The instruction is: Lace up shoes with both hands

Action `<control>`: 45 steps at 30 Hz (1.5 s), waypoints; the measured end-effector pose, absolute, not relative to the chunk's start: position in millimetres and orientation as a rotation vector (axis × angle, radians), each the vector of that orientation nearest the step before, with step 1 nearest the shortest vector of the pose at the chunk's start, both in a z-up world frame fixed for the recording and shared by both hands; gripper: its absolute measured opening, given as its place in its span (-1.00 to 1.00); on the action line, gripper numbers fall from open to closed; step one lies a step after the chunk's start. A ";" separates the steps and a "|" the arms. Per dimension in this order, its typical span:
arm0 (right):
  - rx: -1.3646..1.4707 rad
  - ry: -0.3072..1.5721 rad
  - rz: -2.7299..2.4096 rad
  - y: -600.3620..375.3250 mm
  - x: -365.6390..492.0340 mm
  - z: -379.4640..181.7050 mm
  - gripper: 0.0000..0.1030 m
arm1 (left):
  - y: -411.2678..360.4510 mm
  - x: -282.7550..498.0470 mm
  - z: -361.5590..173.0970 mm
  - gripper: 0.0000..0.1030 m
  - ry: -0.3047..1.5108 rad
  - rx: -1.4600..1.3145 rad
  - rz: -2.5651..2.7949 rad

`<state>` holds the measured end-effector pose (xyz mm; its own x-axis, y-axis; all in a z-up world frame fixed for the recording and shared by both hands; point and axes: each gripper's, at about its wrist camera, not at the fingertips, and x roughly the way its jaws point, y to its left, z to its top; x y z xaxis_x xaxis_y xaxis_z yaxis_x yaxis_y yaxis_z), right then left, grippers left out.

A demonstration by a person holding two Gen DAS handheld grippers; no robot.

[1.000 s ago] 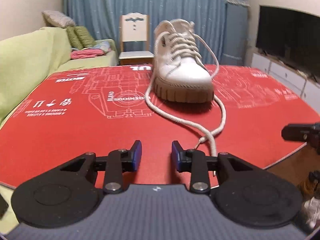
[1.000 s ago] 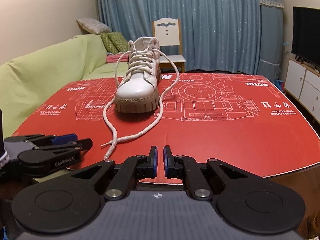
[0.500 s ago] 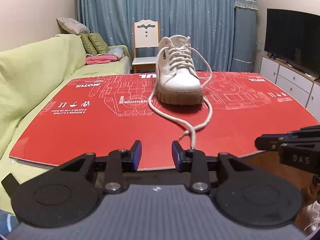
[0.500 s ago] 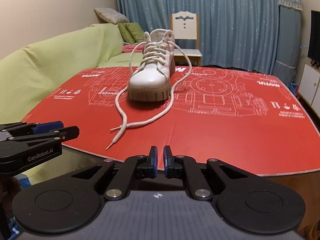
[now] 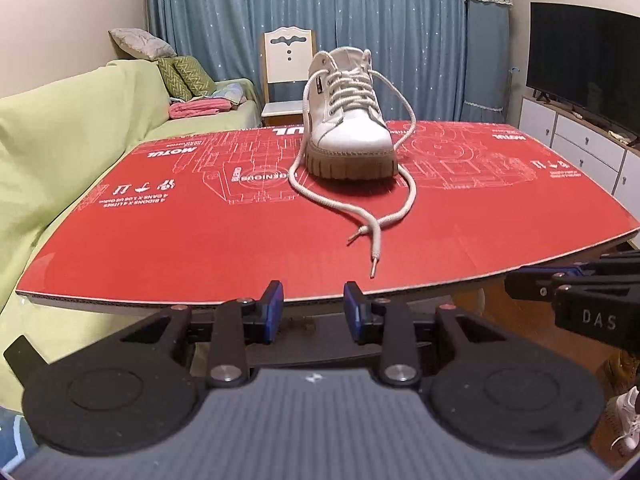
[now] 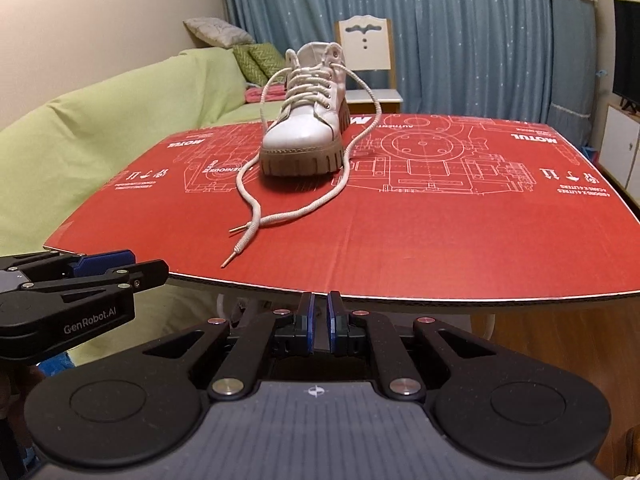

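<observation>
Background: green-covered sofa point(image 5: 60, 148) at 9 o'clock, bearing patterned cushions point(image 5: 184, 78) and pink folded cloth point(image 5: 194, 109); white chair point(image 5: 286, 76) and blue curtain point(image 5: 400, 20) at 12; television point(image 5: 588, 64) at 3.

A white boot point(image 5: 349, 120) stands upright on the red board point(image 5: 200, 232), its untied laces point(image 5: 374, 224) crossing in front.

Red printed cardboard sheet point(image 5: 200, 248) serves as work surface. White boot point(image 5: 348, 136) stands upright near centre-back. Its two loose lace ends point(image 5: 374, 232) cross in front on the sheet.
</observation>
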<state>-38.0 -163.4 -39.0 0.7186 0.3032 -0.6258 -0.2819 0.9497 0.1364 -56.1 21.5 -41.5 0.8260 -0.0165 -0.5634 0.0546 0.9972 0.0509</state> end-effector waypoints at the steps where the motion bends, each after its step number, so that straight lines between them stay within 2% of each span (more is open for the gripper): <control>1: 0.032 0.703 0.323 -163.0 -38.2 -40.8 -0.80 | 21.0 -56.0 -43.5 -0.44 0.603 0.066 -0.041; 45: 0.037 0.716 0.302 -163.4 -30.7 -42.8 -0.80 | 15.7 -43.2 -43.4 -0.44 0.581 0.061 -0.082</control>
